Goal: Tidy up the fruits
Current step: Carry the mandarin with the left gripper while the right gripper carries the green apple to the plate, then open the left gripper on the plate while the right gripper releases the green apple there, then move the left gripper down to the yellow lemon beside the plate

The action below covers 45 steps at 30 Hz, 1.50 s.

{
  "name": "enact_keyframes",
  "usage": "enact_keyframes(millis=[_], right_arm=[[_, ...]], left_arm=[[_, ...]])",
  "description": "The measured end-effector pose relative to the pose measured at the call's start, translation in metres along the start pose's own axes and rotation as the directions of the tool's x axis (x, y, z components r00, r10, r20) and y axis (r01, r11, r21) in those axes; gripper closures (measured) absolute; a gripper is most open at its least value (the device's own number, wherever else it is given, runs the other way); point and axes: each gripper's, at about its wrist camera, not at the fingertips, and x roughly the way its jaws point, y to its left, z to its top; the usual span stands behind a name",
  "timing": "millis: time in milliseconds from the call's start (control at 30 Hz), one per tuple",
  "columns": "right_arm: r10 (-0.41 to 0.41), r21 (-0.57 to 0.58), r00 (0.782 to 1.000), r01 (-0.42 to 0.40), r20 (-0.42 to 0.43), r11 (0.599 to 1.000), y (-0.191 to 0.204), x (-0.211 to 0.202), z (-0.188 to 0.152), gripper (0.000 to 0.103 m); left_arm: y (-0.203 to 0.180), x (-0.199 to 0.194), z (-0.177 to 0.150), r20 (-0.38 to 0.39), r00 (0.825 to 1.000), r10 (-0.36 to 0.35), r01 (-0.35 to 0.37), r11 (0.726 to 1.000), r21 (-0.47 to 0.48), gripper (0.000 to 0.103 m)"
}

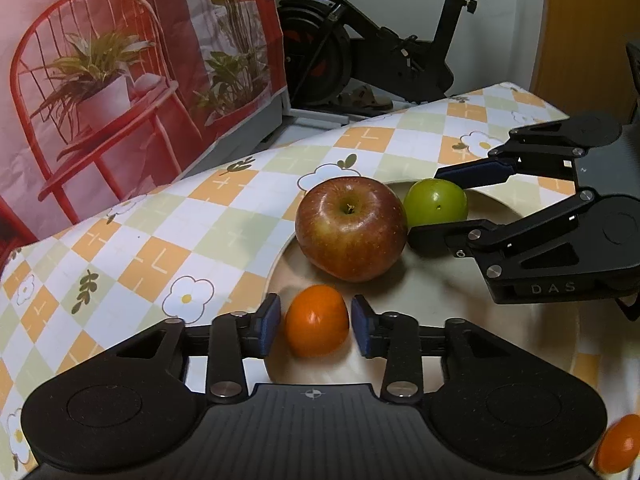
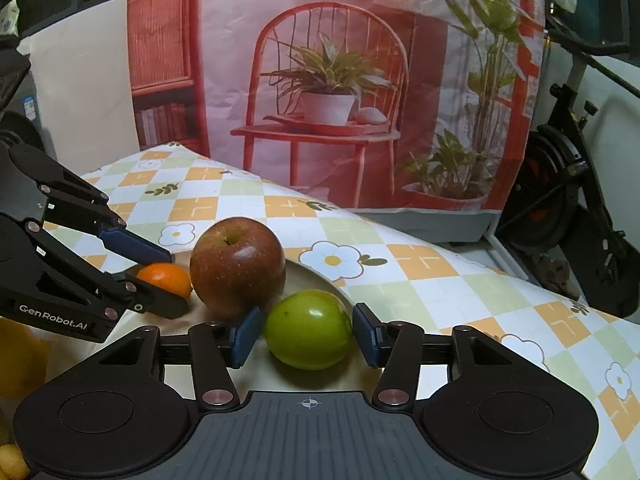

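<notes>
A red apple (image 1: 351, 229) (image 2: 237, 267) sits on a pale plate (image 1: 440, 304) (image 2: 308, 270) on the checkered cloth. A small orange fruit (image 1: 317, 321) (image 2: 166, 278) lies on the plate's near edge between the fingers of my left gripper (image 1: 316, 326) (image 2: 156, 276); small gaps show on both sides, so the jaws are open around it. A green fruit (image 1: 436, 202) (image 2: 309, 330) lies beside the apple between the fingers of my right gripper (image 2: 306, 334) (image 1: 430, 204), which stand open, close to its sides.
The table carries a flower-and-check cloth (image 1: 160, 248) (image 2: 440, 280). A printed backdrop (image 1: 120, 60) (image 2: 320, 80) hangs behind it. An exercise bike (image 1: 360, 52) stands past the table's far edge. Another orange fruit (image 1: 618, 446) and yellow fruit (image 2: 20, 360) lie at the frame edges.
</notes>
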Motion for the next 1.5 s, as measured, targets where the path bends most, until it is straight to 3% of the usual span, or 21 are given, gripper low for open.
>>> enact_keyframes(millis=[500,900,1233,1500], right_arm=[[-0.001,0.103,0.998,-0.006,0.071,0.995,0.004,-0.064,-0.002,0.054],[0.009,0.215,0.996,-0.028,0.09,0.976,0.046,-0.118,-0.029,0.054],[0.033,0.151,0.998,-0.041,0.052,0.988,0.099,-0.141,-0.06,0.052],[0.048,0.128,0.998,-0.051,0.026,0.99,0.121,-0.153,-0.077,0.052]], left_arm=[[0.016,-0.061,-0.009,0.069,0.998,-0.007,0.017,0.989,-0.145,0.058],[0.015,-0.124,-0.048,0.133,0.991,-0.024,0.054,0.972,-0.227,0.057],[-0.001,-0.13,-0.083,0.137,0.988,-0.075,0.108,0.962,-0.25,0.058],[-0.009,-0.133,-0.1,0.142,0.984,-0.108,0.141,0.959,-0.246,0.058]])
